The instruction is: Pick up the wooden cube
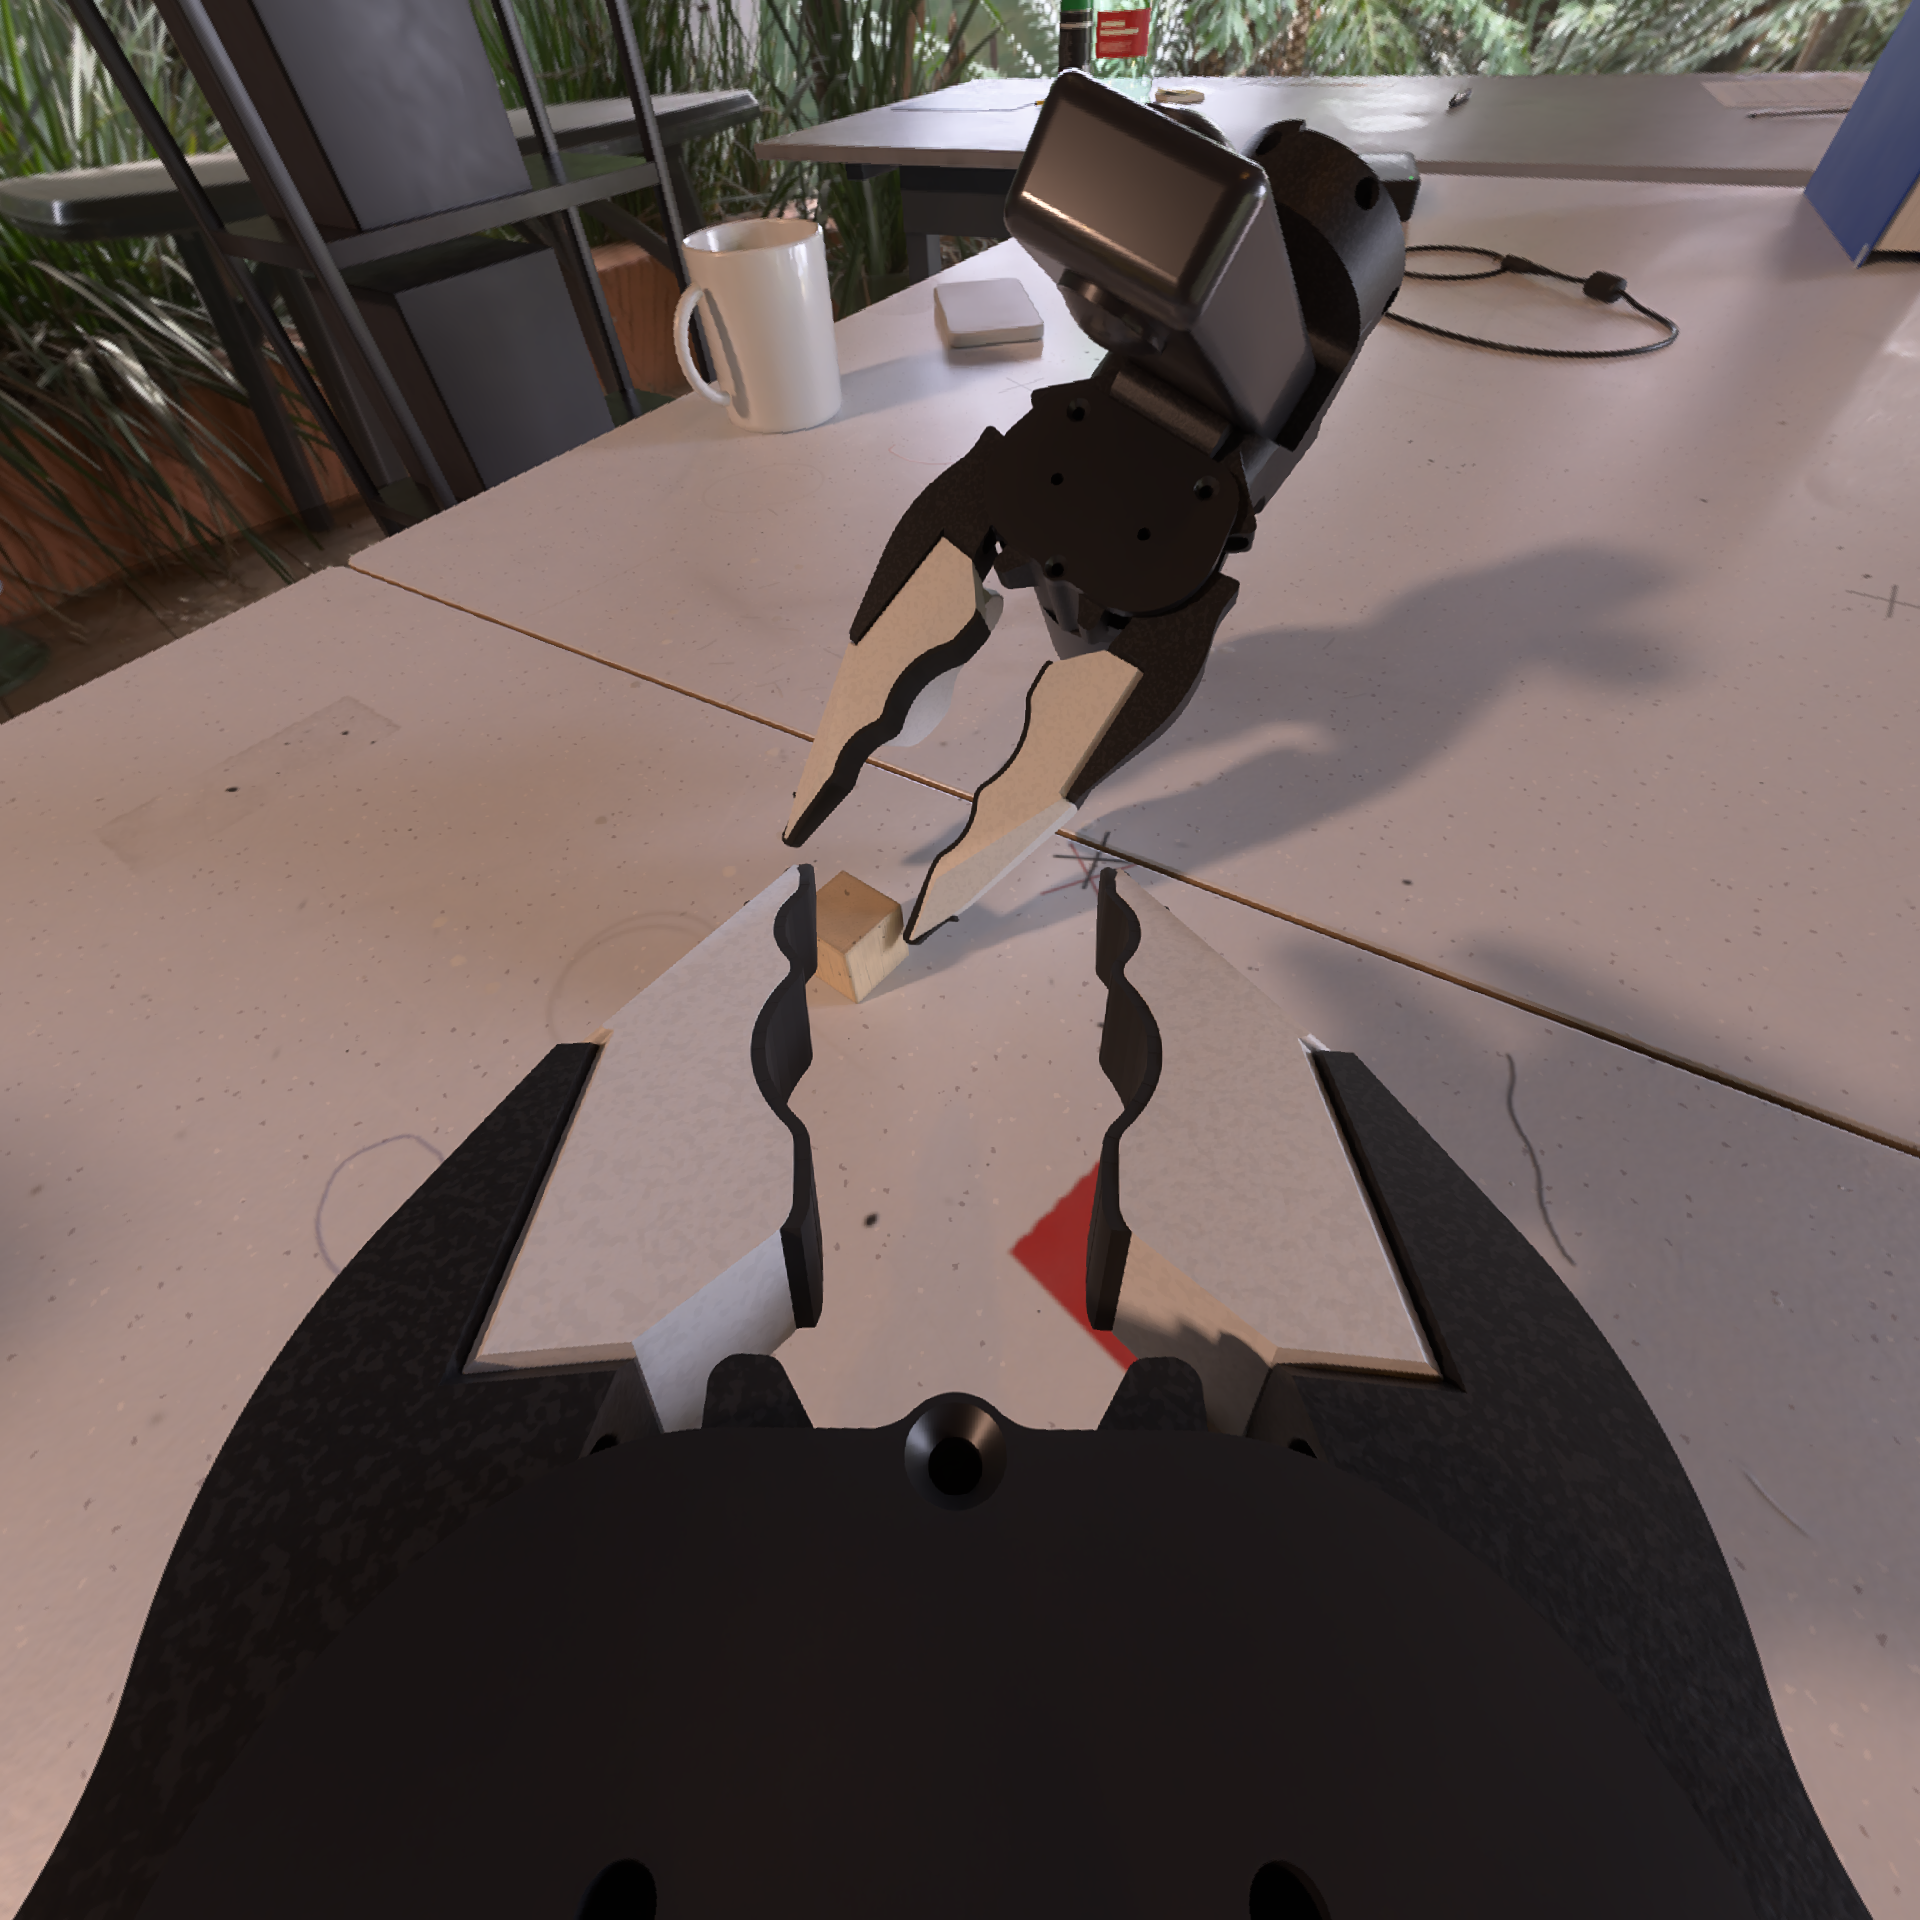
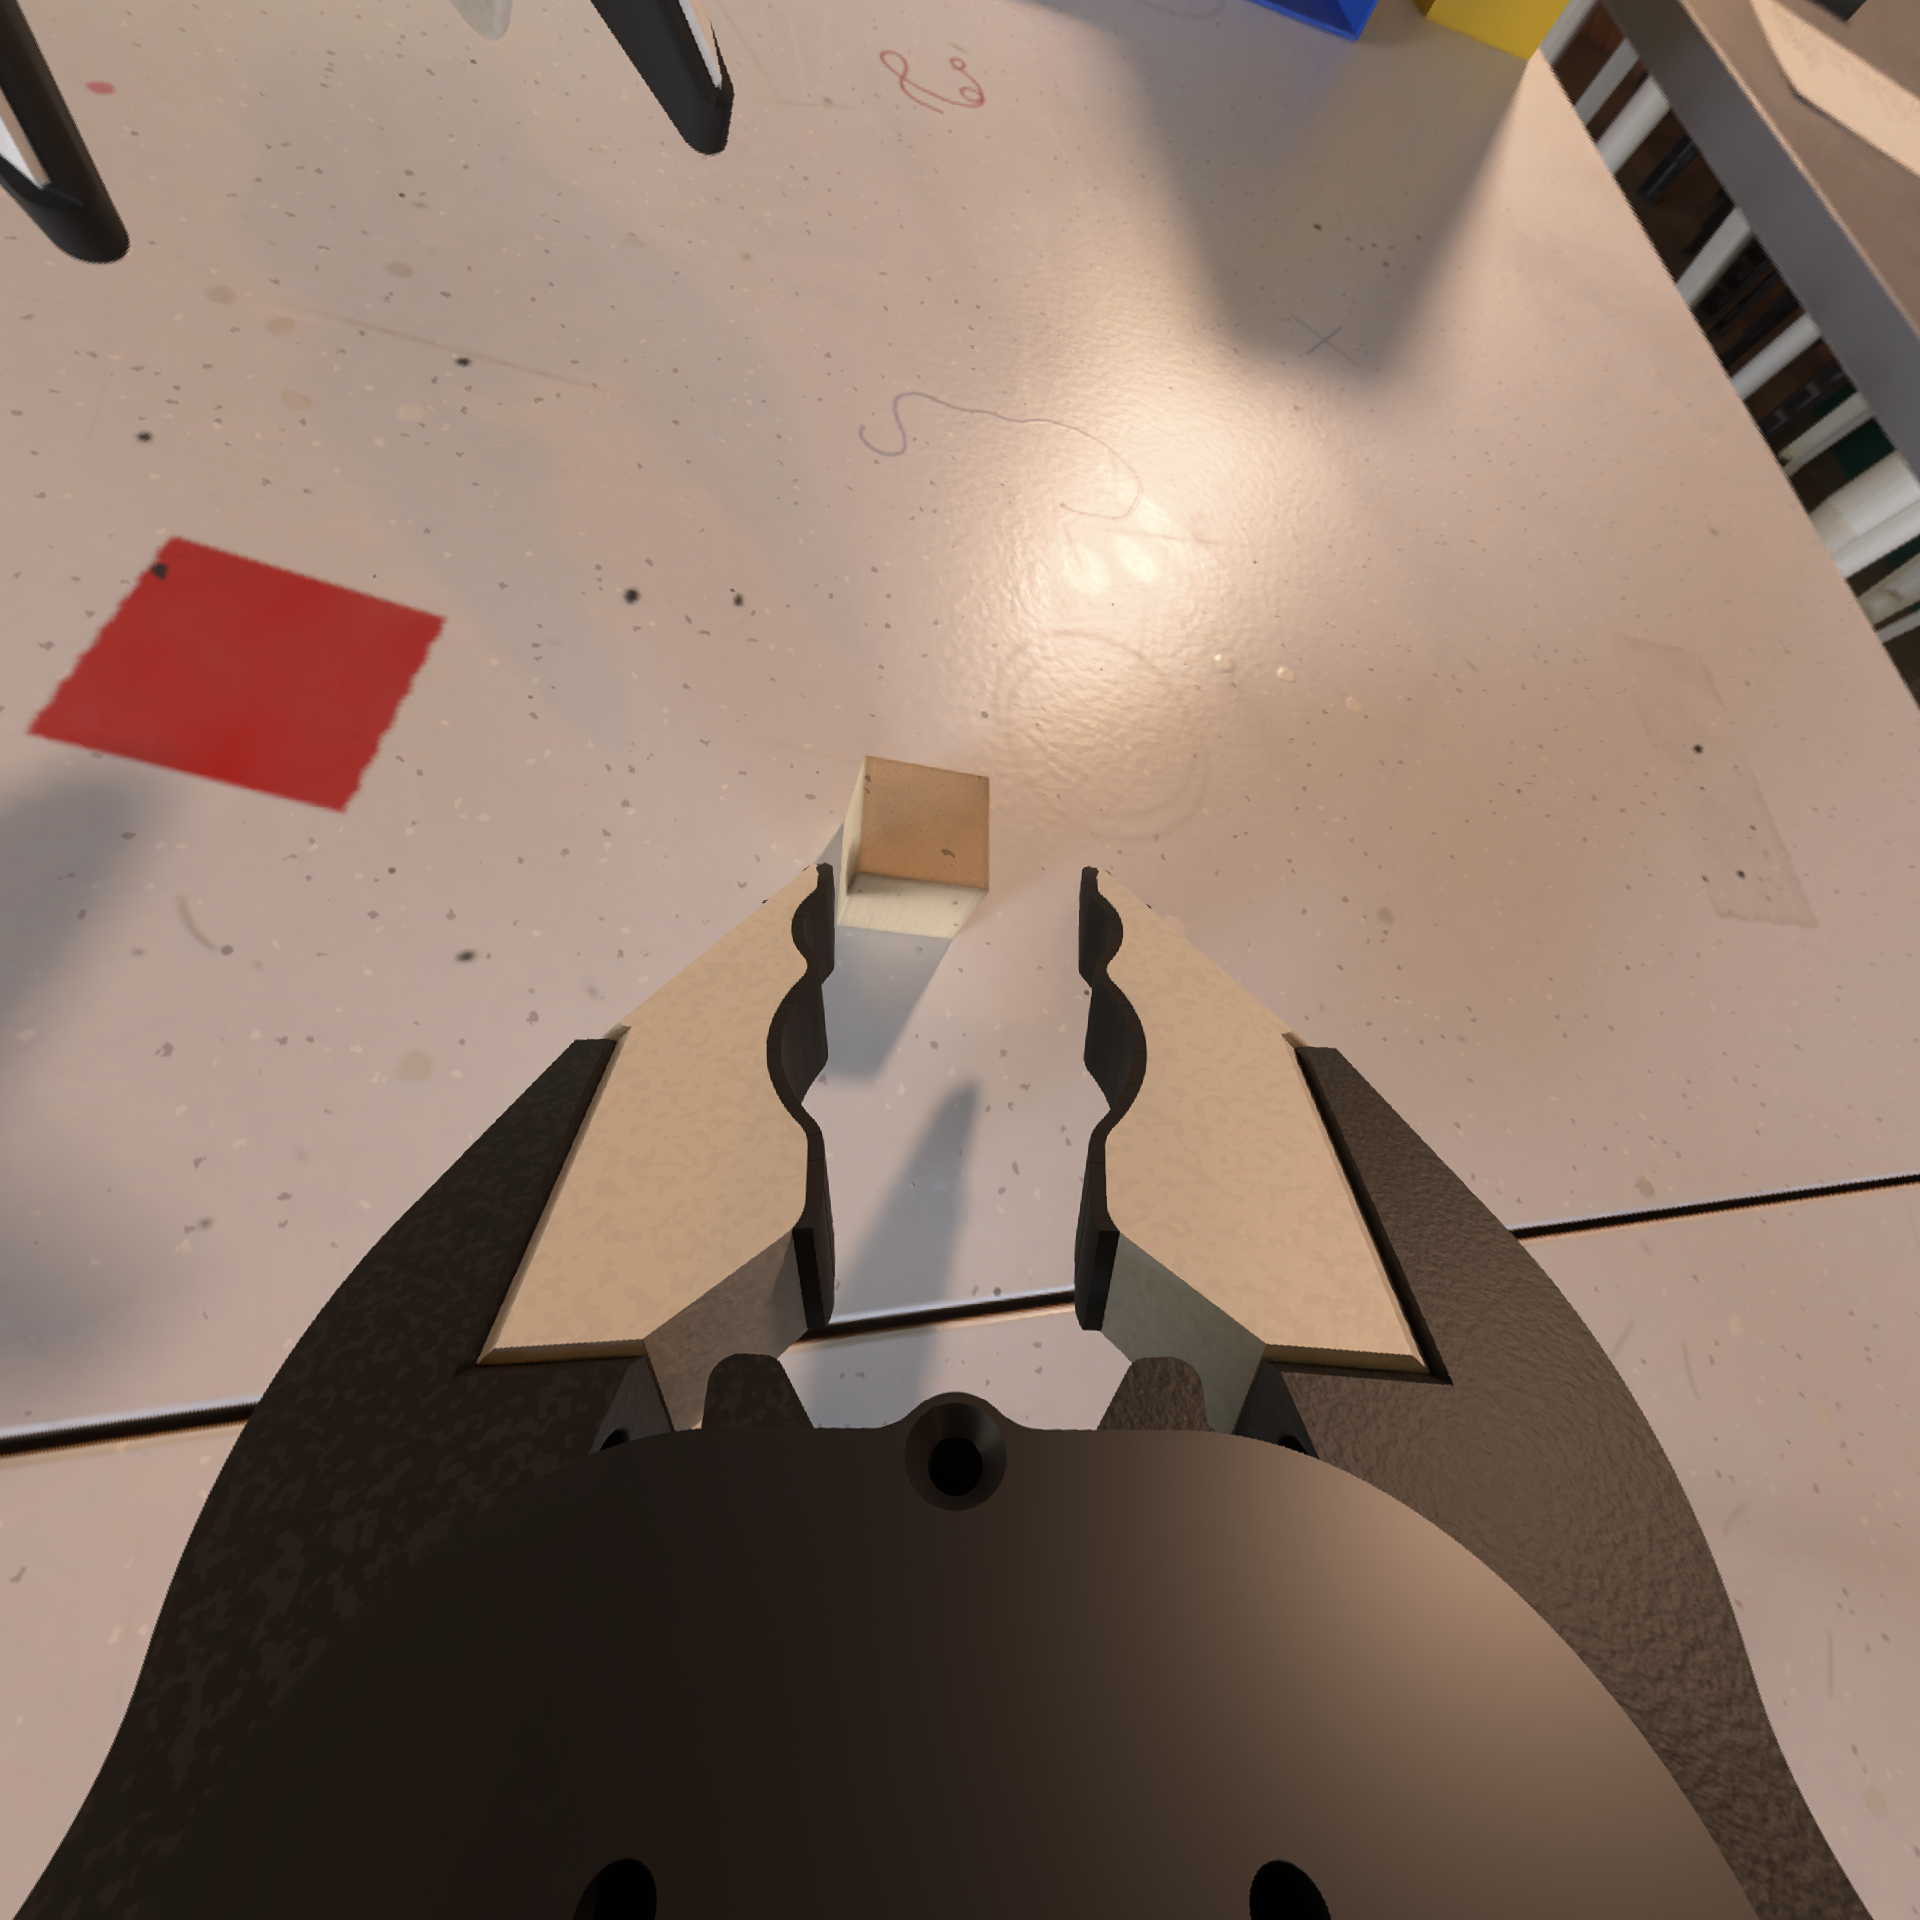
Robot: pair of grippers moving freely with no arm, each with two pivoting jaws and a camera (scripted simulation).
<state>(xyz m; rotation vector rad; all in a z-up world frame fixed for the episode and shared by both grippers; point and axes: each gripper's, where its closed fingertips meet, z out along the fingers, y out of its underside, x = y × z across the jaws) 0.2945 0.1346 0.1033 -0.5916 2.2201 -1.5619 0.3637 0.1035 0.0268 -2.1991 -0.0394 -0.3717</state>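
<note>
The wooden cube (image 1: 857, 935) is small and pale and sits on the white table, partly behind my left gripper's left fingertip. My left gripper (image 1: 954, 883) is open and empty, with the cube just beyond its tips, to the left. My right gripper (image 1: 854, 885) tilts down from the far side, open, with its tips close over the cube. In the right wrist view the cube (image 2: 920, 831) lies just past my right gripper (image 2: 956, 878), slightly left of the gap's centre, not between the fingers. The left gripper's fingertips (image 2: 696, 94) show at the top left.
A red square patch (image 2: 239, 675) lies flat on the table near the cube. A white mug (image 1: 764, 322), a small white box (image 1: 987, 312) and a black cable (image 1: 1538, 312) sit farther back. A table seam (image 1: 623, 665) runs across. A chair (image 1: 416, 260) stands beyond the table.
</note>
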